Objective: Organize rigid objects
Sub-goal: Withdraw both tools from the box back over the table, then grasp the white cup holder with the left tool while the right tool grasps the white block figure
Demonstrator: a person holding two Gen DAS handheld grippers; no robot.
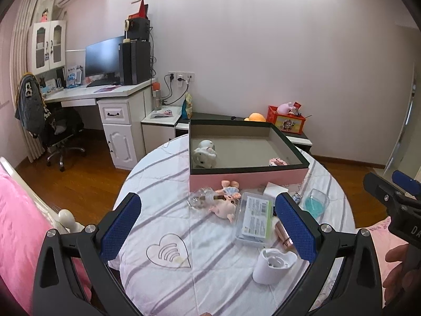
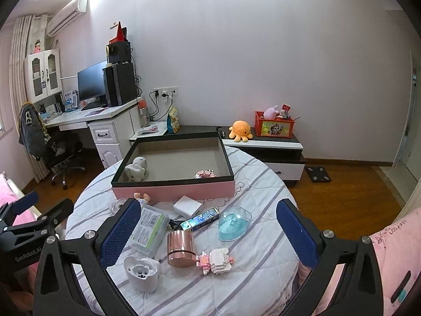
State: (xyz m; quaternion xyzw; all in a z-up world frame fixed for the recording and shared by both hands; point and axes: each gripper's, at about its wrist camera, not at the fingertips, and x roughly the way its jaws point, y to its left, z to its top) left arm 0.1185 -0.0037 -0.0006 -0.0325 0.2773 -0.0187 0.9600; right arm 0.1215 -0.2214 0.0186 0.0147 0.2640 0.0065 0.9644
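You had barely started: the pink box [image 2: 173,192] at the far side of the round bed [image 2: 236,284] held only two things, a white elephant figurine [image 2: 135,171] in its near-left corner and a small pink-and-white piece [image 2: 205,174] against the near wall toward the right. The rest of its floor was bare.

Working left to right across what was left outside: a clear glass bottle [image 1: 200,200] lay on its side just in front of the box, touching a pink doll figure [image 1: 226,205]. Beside them sat a clear plastic case with a green label [image 2: 151,227], and nearer you a white heart-shaped cup [image 2: 143,272] stood upright. Then came a rose-gold cylinder [image 2: 181,247] on its side, with a pink-and-white block figure [image 2: 217,260] touching it. Behind those were a white flat box [image 2: 187,206] close to the pink wall, a blue-patterned stick pack [image 2: 201,219], and furthest right a clear heart-shaped dish with a blue insert [image 2: 232,222].

Your left gripper [image 1: 208,226] hovered over the bottle-and-doll cluster with its jaws spread wide and nothing between them. Your right gripper [image 2: 210,233] hung likewise wide apart and empty above the cylinder and block figure. By my count roughly nine items remained to go in, so most of the job was ahead.
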